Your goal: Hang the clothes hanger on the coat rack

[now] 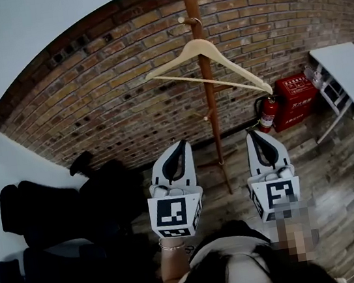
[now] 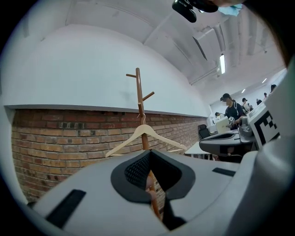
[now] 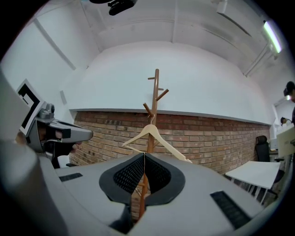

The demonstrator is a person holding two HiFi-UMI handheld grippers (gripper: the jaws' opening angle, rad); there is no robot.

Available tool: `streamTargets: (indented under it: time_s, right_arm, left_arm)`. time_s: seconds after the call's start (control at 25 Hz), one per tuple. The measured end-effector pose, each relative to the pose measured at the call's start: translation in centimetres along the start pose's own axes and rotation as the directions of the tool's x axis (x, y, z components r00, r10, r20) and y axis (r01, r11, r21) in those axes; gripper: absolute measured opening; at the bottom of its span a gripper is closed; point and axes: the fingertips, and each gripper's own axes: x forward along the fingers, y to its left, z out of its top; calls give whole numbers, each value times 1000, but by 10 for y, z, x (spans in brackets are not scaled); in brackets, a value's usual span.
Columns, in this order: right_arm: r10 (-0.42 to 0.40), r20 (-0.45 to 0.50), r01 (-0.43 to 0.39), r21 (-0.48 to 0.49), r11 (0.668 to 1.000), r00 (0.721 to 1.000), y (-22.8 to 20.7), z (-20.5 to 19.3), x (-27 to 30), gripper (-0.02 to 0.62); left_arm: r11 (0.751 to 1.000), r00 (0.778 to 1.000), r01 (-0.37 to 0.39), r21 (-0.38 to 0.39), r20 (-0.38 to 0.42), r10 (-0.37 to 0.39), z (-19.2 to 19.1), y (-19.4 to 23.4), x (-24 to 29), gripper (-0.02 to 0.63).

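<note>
Both pairs of jaws are pressed together and hold nothing: the left gripper (image 1: 179, 147) and right gripper (image 1: 255, 136) sit side by side low in the head view, pointing at the brick wall (image 1: 91, 97). Above them, in the upper middle, the wooden hanger (image 1: 199, 50) hangs by its hook on a peg of the coat rack (image 1: 211, 109) (tilted, right end lower), well apart from both.
</note>
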Motion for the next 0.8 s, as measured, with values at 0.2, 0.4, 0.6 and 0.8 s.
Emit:
streamTargets:
  time_s: [0.2,0.4,0.6,0.8]
  right_arm:
    - [-31,-26,31,18,999,999,15,2,-5,38]
    - [-52,-45,53,26,998,998,34,3,-19,38]
    - [-61,-87,64,40,997,994,51,-6,-39,38]
    - [-61,-90,63,14,998,994,73,-4,-65,38]
  left_arm:
    - [999,1000,8,-38,-25,-9,-7,12,-15,11]
    - [998,999,18,-55,-45,-21,-13,23,-36,11]
    - [996,998,29,-81,-49,-33,-17,20,-61,11]
    - [995,997,42,-91,-62,-47,-24,19,-91,11]
